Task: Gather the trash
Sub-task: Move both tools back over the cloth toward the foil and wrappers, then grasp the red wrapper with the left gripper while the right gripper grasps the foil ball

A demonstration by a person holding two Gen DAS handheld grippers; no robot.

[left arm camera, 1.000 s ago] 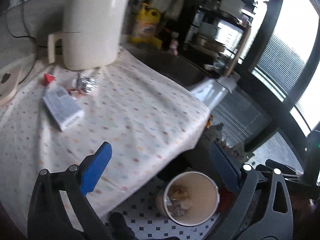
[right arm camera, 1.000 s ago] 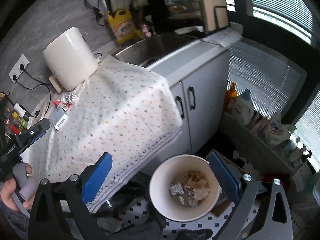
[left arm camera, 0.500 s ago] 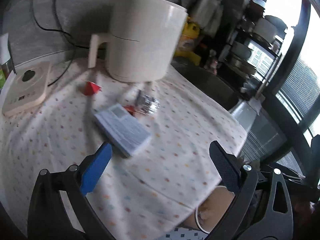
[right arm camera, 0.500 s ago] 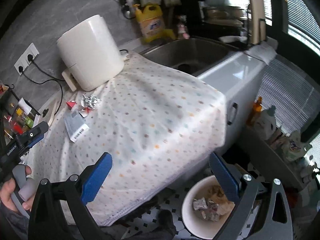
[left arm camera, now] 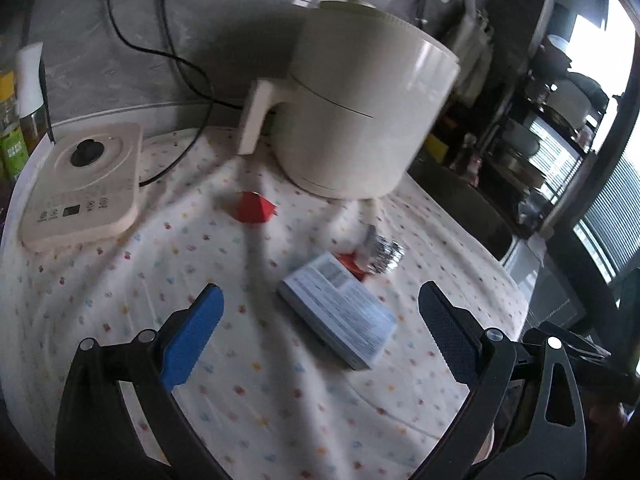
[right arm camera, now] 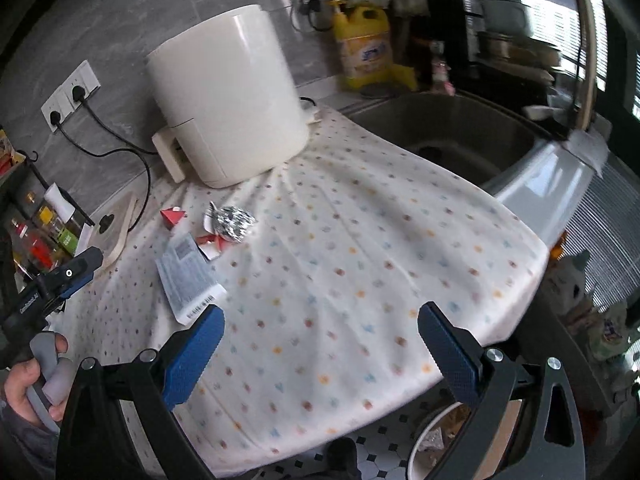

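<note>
On the dotted cloth lie a flat white printed packet, a crumpled foil ball, a red paper scrap and a red-white wrapper beside the foil. My left gripper is open and empty, low over the cloth just short of the packet. My right gripper is open and empty above the cloth's near edge. The white trash bin stands on the floor, partly hidden behind the right finger.
A white air fryer stands behind the trash. A flat white scale-like appliance lies at the left with a cord. A sink and yellow bottle are at the right. Bottles stand on a rack at the left.
Both grippers have swung up from the floor bin toward the counter. The left one has closed in on the packet and foil; the bin has slipped almost out of both views.
</note>
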